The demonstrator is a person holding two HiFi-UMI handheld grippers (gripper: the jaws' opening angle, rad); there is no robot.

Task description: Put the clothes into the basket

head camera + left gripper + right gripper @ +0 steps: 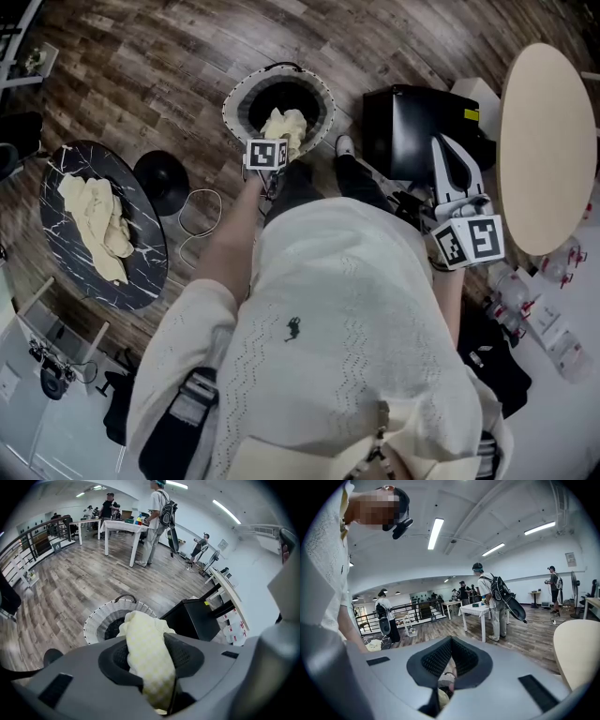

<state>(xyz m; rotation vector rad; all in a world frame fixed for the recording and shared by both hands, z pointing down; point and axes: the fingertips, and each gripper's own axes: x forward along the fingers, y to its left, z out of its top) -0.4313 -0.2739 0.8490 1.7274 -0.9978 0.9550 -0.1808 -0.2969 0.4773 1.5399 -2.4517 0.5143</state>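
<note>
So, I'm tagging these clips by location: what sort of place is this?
Probably an open-plan office or lab, not a home: white work tables, people standing around them, ceiling strip lights and a railing.

Cream knit sweater [356,309], small dark chest emblem [293,328]; grey left claw [147,656], grey right claw [450,657]; black-white marker cubes [265,155].

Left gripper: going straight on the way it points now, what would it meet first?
Probably the inside of the white basket. The left gripper, shut on the yellow cloth, points down into its opening, though depth is unclear.
</note>
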